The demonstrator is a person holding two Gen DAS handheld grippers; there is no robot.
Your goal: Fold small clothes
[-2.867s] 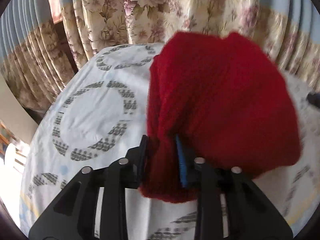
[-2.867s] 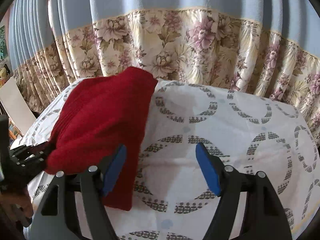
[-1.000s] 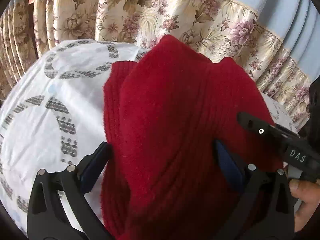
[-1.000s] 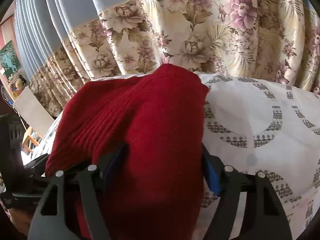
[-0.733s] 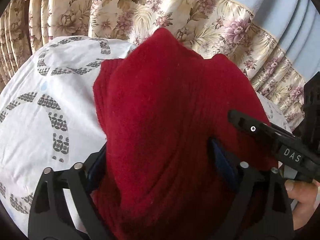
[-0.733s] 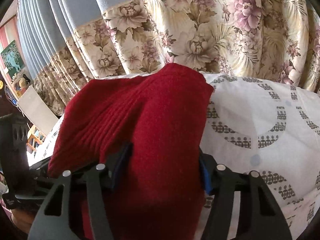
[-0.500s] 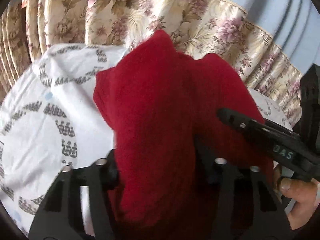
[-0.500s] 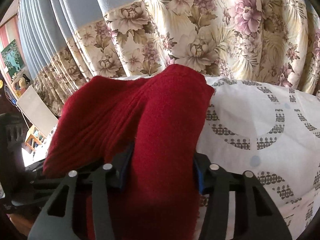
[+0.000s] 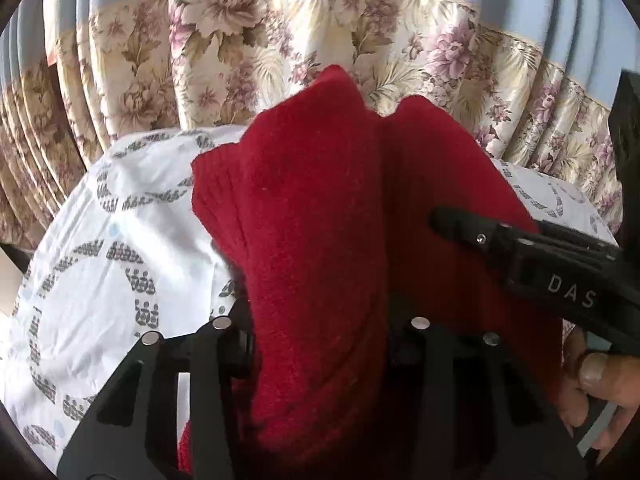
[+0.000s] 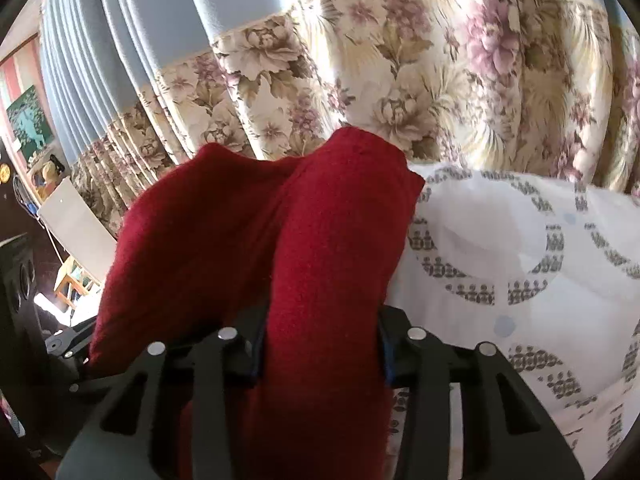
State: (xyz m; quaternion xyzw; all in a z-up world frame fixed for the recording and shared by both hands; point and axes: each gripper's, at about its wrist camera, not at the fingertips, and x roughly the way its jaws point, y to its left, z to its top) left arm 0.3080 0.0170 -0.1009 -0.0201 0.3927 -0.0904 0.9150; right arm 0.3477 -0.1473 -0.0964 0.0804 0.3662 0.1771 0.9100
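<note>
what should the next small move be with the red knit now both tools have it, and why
Probably lift both ends together. The left tool and right tool have just been closing on bunched folds of the red knit, and it still sags onto the patterned sheet.

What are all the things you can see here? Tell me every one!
red knitted garment: one, dark red, bunched up over the cloth, pinched at two spots.
patterned cloth: one, white with grey ring prints, spread under the garment.
curtain: one, pale blue above with a cream flowered band, behind everything.
white board: one, white, far left in the right wrist view.
left tongs: one, black, just been closing, pads pressing a fold of the garment.
right tongs: one, black with blue pads, just been closing, pressing another fold.
person's hand: one, at the right edge, holding the right tongs' handle.
</note>
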